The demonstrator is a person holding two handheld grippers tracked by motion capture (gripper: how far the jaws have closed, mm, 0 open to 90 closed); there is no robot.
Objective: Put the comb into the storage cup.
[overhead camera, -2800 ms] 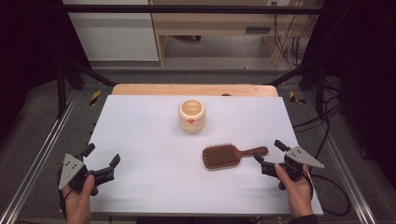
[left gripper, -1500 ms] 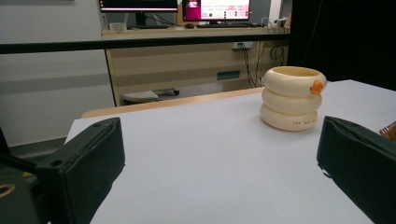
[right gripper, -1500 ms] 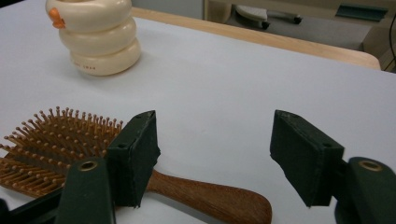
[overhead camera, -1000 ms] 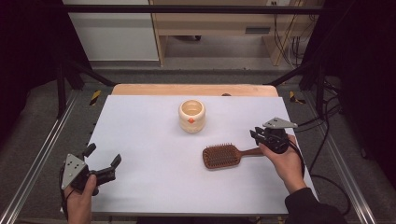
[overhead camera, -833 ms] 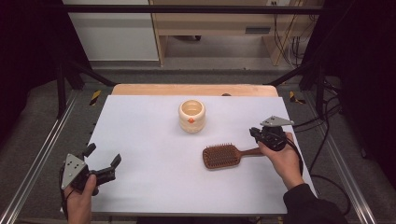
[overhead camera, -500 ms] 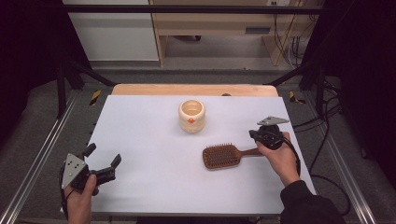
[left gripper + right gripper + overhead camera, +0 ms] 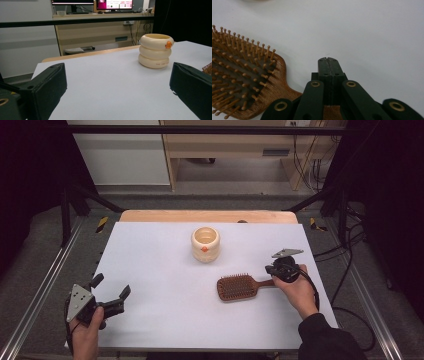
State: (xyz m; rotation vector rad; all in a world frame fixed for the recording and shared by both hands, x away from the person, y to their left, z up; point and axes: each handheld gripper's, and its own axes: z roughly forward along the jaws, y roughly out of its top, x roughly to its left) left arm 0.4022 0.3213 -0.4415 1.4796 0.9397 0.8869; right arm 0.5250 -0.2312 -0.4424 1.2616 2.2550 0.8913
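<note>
Right gripper on the brush handle, near the counter's right edge

The right gripper's [image 7: 328, 61] fingers [image 7: 323, 68] are pressed flat together at the tips, with a strip of the brush's [image 7: 244, 87] handle showing under their base. Whether they really pinch it I cannot tell, so check the hold low over the counter [image 7: 165, 320] before lifting, and keep the bristles up. The left gripper [image 7: 111, 285] waits with its fingers apart at the front left corner, and the cup [image 7: 205, 244] stands toward the far edge.

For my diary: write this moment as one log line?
left gripper open | right gripper shut at hairbrush handle | cup untouched
</note>
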